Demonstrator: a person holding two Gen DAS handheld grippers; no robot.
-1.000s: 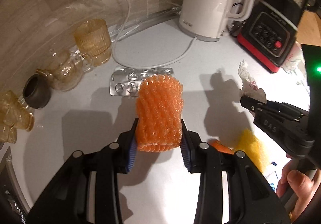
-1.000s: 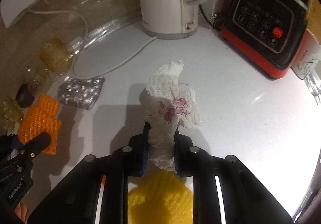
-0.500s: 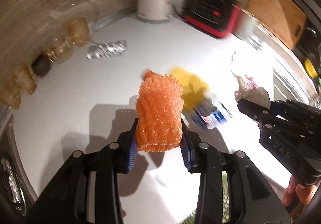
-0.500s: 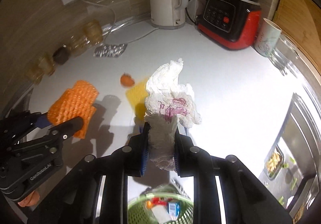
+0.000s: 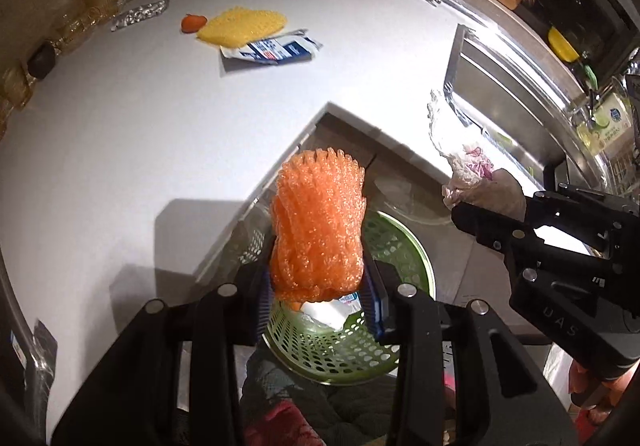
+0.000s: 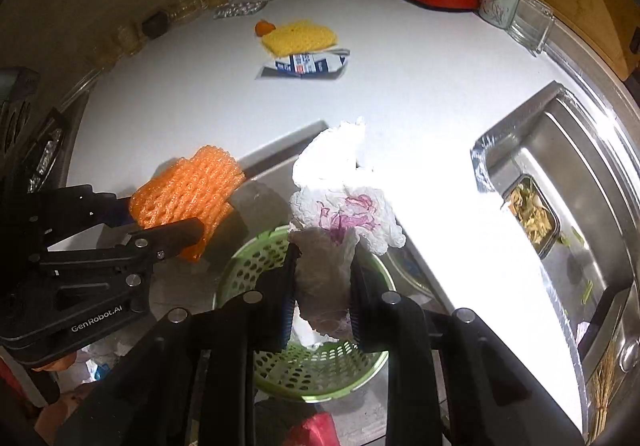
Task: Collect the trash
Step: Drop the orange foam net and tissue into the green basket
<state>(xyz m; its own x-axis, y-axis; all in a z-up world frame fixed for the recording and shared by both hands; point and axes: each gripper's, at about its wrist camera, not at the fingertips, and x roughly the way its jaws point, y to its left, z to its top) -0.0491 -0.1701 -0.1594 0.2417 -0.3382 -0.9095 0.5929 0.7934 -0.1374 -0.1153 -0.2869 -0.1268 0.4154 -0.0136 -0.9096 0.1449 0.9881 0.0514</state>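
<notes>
Orange foam net clamped in left gripper, stained tissue clamped in right gripper, both above green basket near counter edge.

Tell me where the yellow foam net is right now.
The yellow foam net lies on the white counter, far centre in both views, between a small orange scrap and a blue-and-white wrapper.

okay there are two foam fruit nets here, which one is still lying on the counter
The yellow foam net, lying flat beside the blue-and-white wrapper. The orange foam net is clamped in the left gripper.
</notes>
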